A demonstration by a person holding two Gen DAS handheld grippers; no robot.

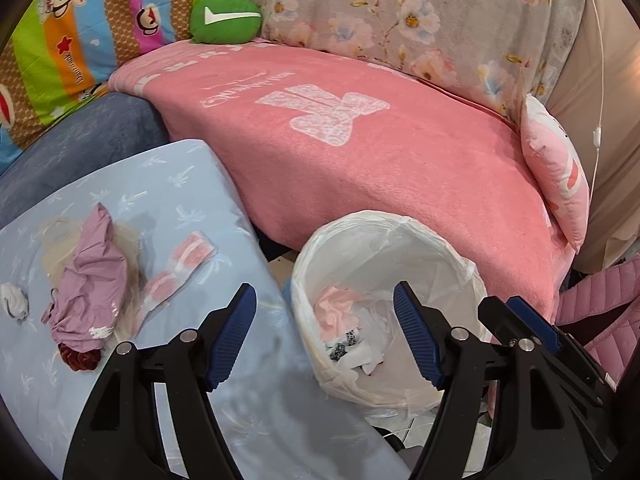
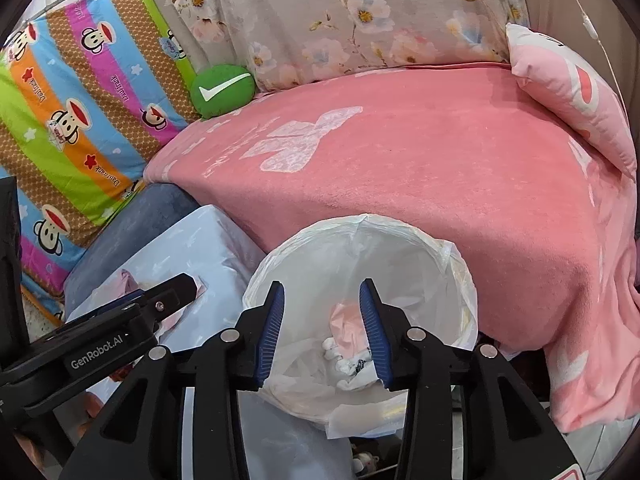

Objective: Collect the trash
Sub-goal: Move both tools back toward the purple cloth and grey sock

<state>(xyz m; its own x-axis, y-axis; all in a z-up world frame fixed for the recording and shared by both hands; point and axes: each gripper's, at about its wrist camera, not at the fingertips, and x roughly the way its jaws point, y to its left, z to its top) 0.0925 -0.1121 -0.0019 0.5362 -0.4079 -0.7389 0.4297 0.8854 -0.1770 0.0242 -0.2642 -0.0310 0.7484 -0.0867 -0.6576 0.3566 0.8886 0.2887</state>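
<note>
Right tool (image 2: 322,312) apart, empty, over bin (image 2: 460,280); trash (image 2: 348,320) lies inside. Left tool (image 1: 325,336) apart, empty, between bin (image 1: 472,276) and tabletop (image 1: 192,184); wrapper (image 1: 180,268) left on tabletop.

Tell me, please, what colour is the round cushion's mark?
White tick on the green cushion; clearest in the right wrist view.

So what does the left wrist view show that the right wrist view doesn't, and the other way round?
Only the left wrist view shows the trash left on the light blue table in full: a crumpled purple wrapper, a pink and white wrapper and a small white wad.

Only the right wrist view looks straight down into the bin, with the open right gripper above it.

Both show the lined trash bin holding pink and white scraps, the pink blanket, the green cushion and the open left gripper.
</note>
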